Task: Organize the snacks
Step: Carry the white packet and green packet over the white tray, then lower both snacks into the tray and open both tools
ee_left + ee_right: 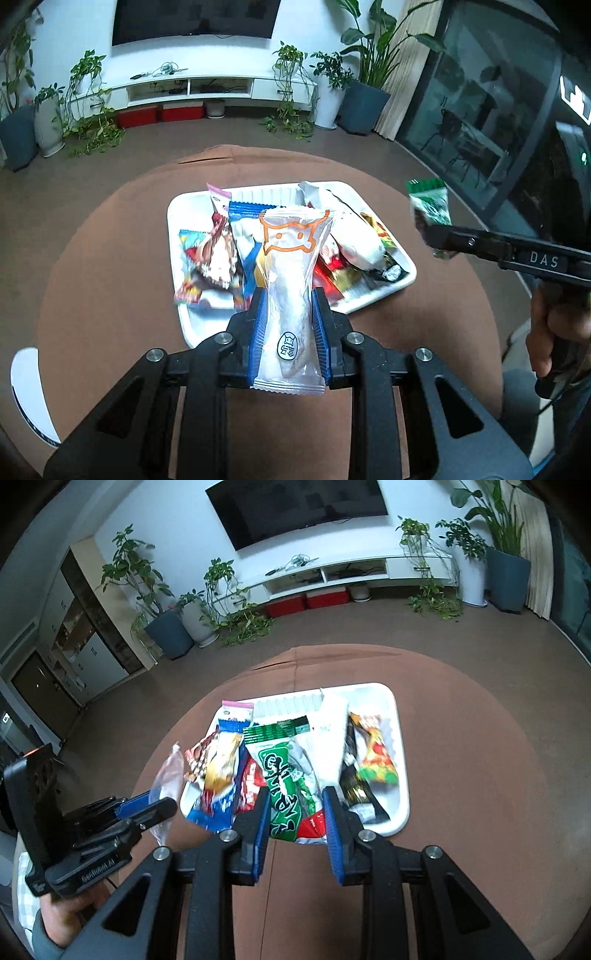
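Left gripper (pixel 289 314) jaws clamped on clear packet (pixel 290 280), right gripper (pixel 297 805) jaws pinching green packet (pixel 286 775); both above tray (pixel 400 282) on worktop. Risk I see: slick film slipping, dropping onto pile.

My clear packet (pixel 290 295) hides the snacks behind it; the white tray (pixel 400 805) is partly covered; tray wrappers (pixel 218 771) blur

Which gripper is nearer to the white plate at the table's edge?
Left. The left gripper, holding a clear snack packet, is beside the white plate; the right gripper, holding a green packet, is past the white tray.
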`<state>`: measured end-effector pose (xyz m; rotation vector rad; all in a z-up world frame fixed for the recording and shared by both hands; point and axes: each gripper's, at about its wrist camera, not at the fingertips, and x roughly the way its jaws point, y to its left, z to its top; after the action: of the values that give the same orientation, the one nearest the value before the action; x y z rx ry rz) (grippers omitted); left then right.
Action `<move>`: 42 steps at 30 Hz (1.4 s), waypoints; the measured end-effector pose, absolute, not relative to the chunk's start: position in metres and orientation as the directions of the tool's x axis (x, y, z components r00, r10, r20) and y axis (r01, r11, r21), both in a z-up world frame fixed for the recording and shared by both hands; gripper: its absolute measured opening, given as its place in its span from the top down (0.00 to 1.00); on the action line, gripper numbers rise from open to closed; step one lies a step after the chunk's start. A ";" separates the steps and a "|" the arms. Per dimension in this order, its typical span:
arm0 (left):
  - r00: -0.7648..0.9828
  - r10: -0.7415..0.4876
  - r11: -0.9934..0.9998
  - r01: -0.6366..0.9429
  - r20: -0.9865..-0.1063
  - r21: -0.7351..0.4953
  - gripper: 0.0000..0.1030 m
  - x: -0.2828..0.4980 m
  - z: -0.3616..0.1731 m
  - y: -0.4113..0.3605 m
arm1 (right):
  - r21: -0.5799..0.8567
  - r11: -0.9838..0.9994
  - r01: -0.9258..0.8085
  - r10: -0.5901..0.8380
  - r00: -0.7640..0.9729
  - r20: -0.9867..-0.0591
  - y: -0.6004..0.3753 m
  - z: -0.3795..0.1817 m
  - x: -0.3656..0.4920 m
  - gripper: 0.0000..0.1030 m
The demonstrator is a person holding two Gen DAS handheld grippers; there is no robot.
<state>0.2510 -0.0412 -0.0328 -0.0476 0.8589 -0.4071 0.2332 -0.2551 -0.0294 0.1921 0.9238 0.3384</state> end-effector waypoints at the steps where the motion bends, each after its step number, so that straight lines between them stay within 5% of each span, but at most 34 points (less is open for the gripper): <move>1: 0.575 -0.364 0.923 0.330 -0.733 -0.199 0.78 0.258 -0.036 -0.044 | 0.304 0.930 -0.207 0.368 0.551 -0.749 -0.251 -0.031 0.239 0.72; 42: 0.540 -0.265 0.954 0.267 -0.799 -0.136 0.74 0.356 -0.110 -0.063 | 0.242 0.954 -0.179 0.297 0.431 -0.852 -0.205 -0.101 0.322 0.67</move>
<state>0.3557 -0.0631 -0.1100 0.0018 0.9490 -0.3163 0.3222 -0.2049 -0.1006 0.1210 1.0863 0.2971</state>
